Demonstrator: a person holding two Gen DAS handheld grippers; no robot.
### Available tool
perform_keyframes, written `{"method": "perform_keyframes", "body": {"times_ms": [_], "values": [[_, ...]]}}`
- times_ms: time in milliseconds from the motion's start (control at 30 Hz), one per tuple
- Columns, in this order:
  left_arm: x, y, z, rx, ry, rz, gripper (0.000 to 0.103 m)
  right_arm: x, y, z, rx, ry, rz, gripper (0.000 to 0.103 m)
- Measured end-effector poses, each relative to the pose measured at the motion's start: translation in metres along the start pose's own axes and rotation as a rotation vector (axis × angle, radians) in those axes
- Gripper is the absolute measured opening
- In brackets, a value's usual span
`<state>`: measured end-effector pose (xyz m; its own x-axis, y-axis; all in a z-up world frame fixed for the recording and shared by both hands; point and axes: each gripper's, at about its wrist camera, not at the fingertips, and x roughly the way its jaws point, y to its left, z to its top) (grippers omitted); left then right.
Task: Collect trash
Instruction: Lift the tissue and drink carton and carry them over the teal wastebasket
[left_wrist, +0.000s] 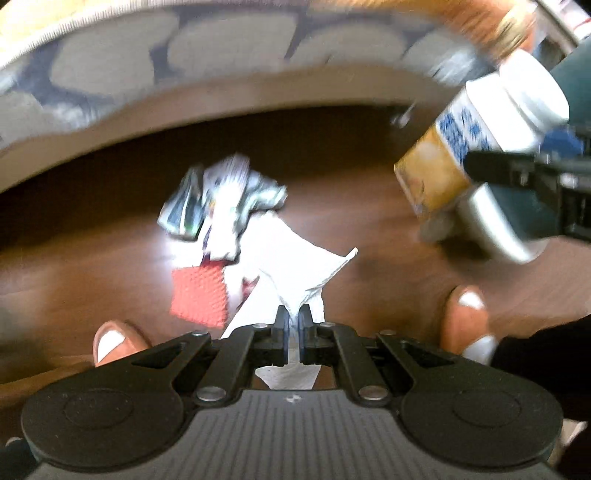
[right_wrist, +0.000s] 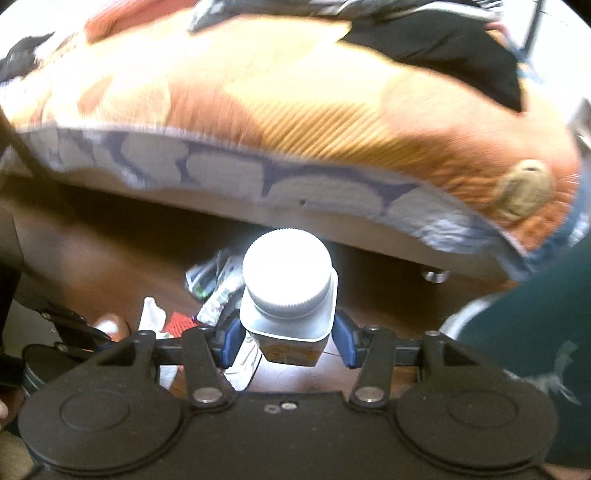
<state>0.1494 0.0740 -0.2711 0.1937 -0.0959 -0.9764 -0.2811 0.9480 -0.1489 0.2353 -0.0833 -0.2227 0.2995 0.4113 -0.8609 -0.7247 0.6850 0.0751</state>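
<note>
Two grippers hold trash: left gripper (left_wrist: 294, 314) pinches a white napkin (left_wrist: 295, 266); right gripper (right_wrist: 287, 338) clamps a white-capped bottle (right_wrist: 290, 291) at centre frame

Dark brown wood floor (left_wrist: 92, 243), glare patch; bed (right_wrist: 332, 214) above, orange patterned bedcover (right_wrist: 295, 110).

So there's a dark brown wood floor (left_wrist: 92, 236) under everything, pretty glossy with some glare on it. Behind that sits a bed with a pale base (right_wrist: 332, 225), a sheet in a blue-and-grey blobby pattern (right_wrist: 229, 173) hanging over its edge, and a big orange and yellow ribbed blanket (right_wrist: 295, 110) on top, plus something black (right_wrist: 443, 48) dumped on the blanket. A small round tan thing (right_wrist: 524, 188) sits near the blanket's right end, too blurry to tell what it is.
</note>
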Motion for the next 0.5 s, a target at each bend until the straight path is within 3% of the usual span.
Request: {"method": "perform_keyframes", "body": {"times_ms": [200, 500], "values": [[-0.073, -0.029, 0.013, 0.017, -0.167, -0.037, 0.004, -0.078, -0.02, -0.002, 0.088, -0.118, -0.032, 0.05], [-0.16, -0.086, 0.045, 0.086, -0.359, -0.118, 0.004, -0.181, -0.052, -0.002, 0.104, -0.319, -0.13, 0.05]]}}
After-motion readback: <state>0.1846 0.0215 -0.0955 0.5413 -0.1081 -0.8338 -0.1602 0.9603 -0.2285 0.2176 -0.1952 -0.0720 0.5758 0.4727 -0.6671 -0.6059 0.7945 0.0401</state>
